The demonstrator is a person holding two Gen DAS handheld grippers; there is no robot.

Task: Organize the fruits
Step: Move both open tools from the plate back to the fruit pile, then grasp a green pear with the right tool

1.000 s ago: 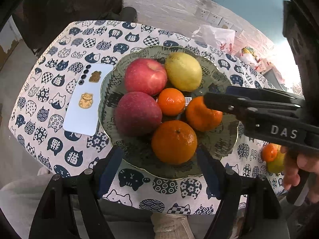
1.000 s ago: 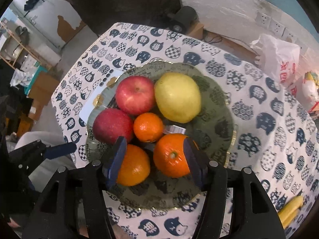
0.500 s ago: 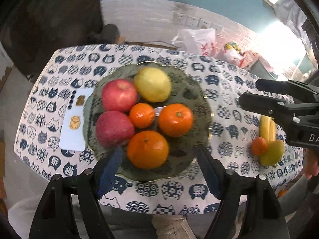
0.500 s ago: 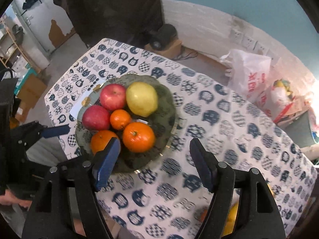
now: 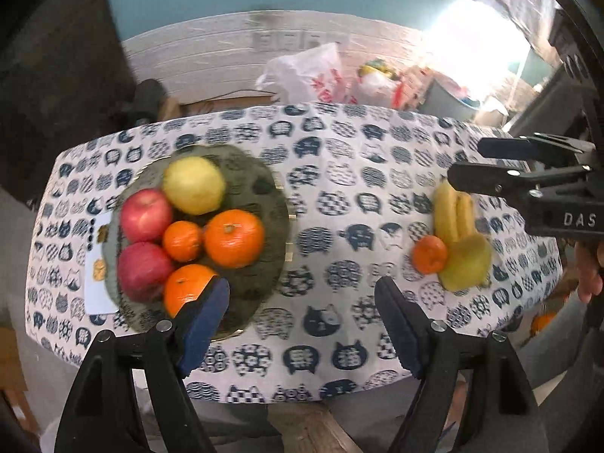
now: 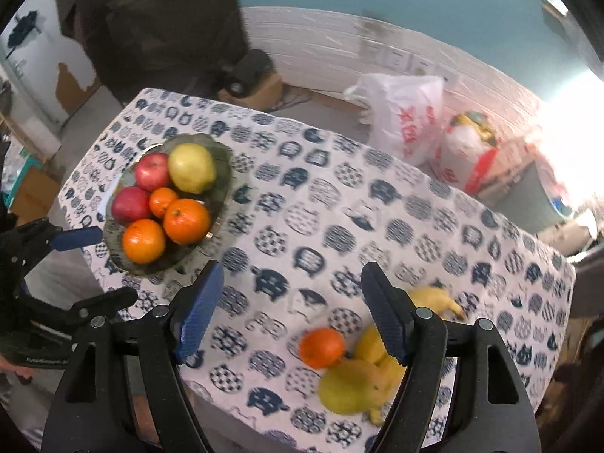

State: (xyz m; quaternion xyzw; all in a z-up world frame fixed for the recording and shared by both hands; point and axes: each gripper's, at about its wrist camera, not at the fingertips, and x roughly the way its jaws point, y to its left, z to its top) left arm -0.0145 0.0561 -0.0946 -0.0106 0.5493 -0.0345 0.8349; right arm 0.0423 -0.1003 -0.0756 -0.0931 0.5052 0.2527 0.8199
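Seen from the left wrist, the left gripper (image 5: 302,302) has its fingers (image 5: 204,317) spread wide and still parting, with only cat-print cloth between them, nothing held. The counter (image 5: 332,204) fills the middle of the frame. At centre left sits the green plate (image 5: 264,188), piled with two red apples (image 5: 145,213), a yellow pear (image 5: 194,185), a small mandarin (image 5: 183,241) and two big oranges (image 5: 234,238) — the nearer orange is partly hidden behind the left finger. A white phone (image 5: 96,283) lies just beside the plate's left rim. Toward the right of the frame, well apart from the plate, a loose group lies on the cloth: bananas (image 5: 453,215), a yellow-green fruit (image 5: 466,264) and a small orange (image 5: 429,254), touching one another. The right gripper (image 5: 472,166) reaches in from the right edge, a hand (image 5: 589,268) below it.

From the right wrist, the right gripper (image 6: 290,305) also shows its fingers (image 6: 198,309) wide apart and opening, empty — bare tablecloth between them. The plate (image 6: 222,181) of fruit sits at upper left. The loose group sits at lower right: the small orange (image 6: 322,347) between the fingers' line, the yellow-green fruit (image 6: 351,389) below it, the bananas (image 6: 434,298) partly behind the right finger. The left gripper (image 6: 79,268) enters at the left edge. White plastic bags (image 6: 404,113) stand on the floor beyond the counter.
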